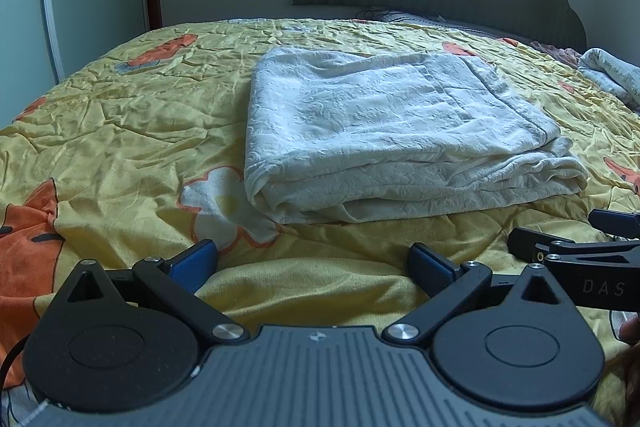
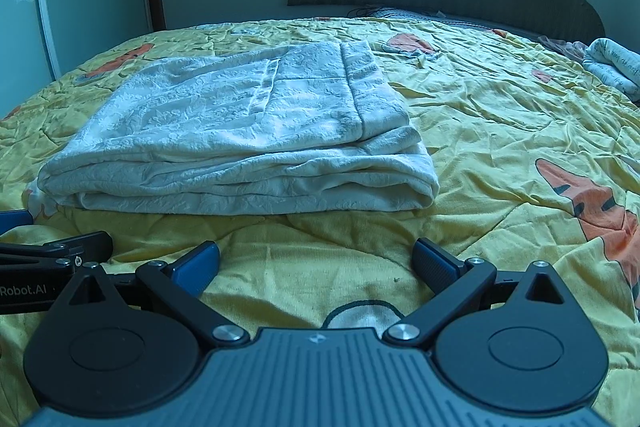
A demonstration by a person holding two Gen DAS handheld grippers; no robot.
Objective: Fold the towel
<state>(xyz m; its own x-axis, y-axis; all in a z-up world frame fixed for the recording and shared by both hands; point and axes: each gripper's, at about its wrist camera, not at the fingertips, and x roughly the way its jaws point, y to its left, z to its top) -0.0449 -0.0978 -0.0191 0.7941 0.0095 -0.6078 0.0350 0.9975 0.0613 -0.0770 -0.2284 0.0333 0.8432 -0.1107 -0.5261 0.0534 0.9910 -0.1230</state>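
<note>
The towel [image 1: 396, 131] is observed lying on the bed [image 1: 132, 131], at centre frame in the left wrist view and at centre left in the right wrist view. It is already folded into a compact, multi-layered rectangle, with stacked edges visible along its near side (the layers are slightly uneven at the lower right corner). The left hand-held gripper [image 1: 314, 263] is seen released, jaws spread wide, at the bottom of the frame, apart from the towel. The right hand-held gripper [image 2: 316, 261] is likewise released and holds nothing. The folding is judged essentially complete; at most one tidying fold or smoothing pass remains.
</note>
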